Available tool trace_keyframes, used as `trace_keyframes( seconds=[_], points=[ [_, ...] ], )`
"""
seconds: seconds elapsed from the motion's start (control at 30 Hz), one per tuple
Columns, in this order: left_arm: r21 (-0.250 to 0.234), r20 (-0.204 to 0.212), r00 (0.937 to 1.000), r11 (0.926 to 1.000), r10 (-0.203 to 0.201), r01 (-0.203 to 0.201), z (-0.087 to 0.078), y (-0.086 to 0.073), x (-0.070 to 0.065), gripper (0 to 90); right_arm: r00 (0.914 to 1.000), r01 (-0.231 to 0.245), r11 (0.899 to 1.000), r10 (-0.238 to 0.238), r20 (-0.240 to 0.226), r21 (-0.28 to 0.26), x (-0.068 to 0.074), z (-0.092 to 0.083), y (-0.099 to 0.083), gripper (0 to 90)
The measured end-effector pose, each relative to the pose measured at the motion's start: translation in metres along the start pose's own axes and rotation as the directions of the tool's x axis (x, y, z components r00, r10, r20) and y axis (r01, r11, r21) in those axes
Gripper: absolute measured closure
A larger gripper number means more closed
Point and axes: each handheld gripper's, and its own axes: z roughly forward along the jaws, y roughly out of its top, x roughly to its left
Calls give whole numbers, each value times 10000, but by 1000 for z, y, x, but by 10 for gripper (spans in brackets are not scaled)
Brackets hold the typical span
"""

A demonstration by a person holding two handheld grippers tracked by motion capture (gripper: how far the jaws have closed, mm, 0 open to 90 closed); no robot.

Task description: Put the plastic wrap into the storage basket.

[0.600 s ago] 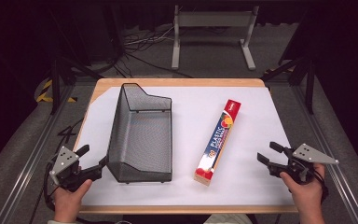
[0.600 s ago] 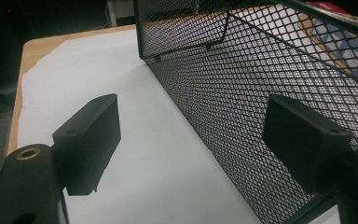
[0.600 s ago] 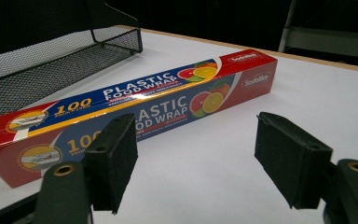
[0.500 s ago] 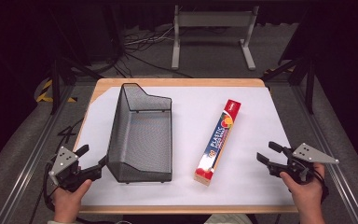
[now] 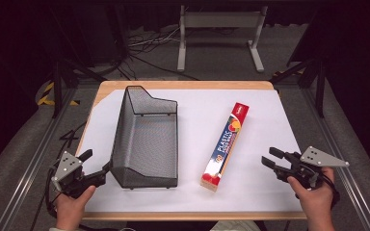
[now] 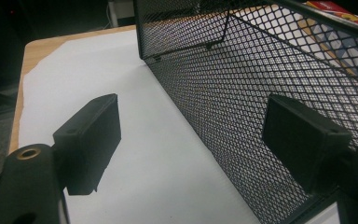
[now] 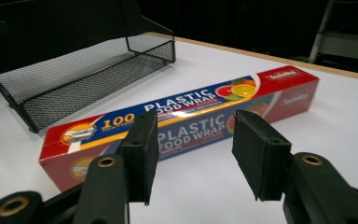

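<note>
Table (image 5: 183, 85), white sheet over it. Mesh basket (image 5: 147, 139), left of centre. Plastic wrap box (image 5: 225, 144), right of centre, lying flat. My left tongs (image 5: 95, 168), wide, straddling the basket's near wall; my right tongs (image 5: 270, 159), half-wide, empty, facing the box.

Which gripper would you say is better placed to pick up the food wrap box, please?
Right. The right gripper sits open beside the food wrap box and faces its side; the left gripper is beyond the mesh basket.
</note>
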Motion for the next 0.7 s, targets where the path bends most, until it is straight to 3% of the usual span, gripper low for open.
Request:
trace_keyframes(
  seconds=[0.23, 0.37, 0.5, 0.6, 0.7],
  points=[
    [-1, -53, 10000, 10000, 2, -2, 0, -1, 0, 204, 9976, 254, 9996, -246, -652, 109, 15, 15, 12, 557],
    [68, -406, 9988, 9996, 282, -280, 2, -2, -1, 207, 9935, 168, 9996, -141, -1133, 230, 26, 25, 19, 569],
    [-20, -546, 9969, 9984, 565, -567, 2, 0, -4, 207, 9885, 278, 9989, -220, -1499, 367, 36, 33, 25, 631],
    [-13, -465, 9976, 9987, 510, -511, 1, -1, -4, 207, 9868, 445, 9978, -364, -1580, 483, 41, 38, 28, 667],
    [-42, -426, 9984, 9993, 383, -385, 0, -1, -3, 207, 9823, 474, 9971, -356, -1839, 603, 45, 43, 32, 764]
  ],
)
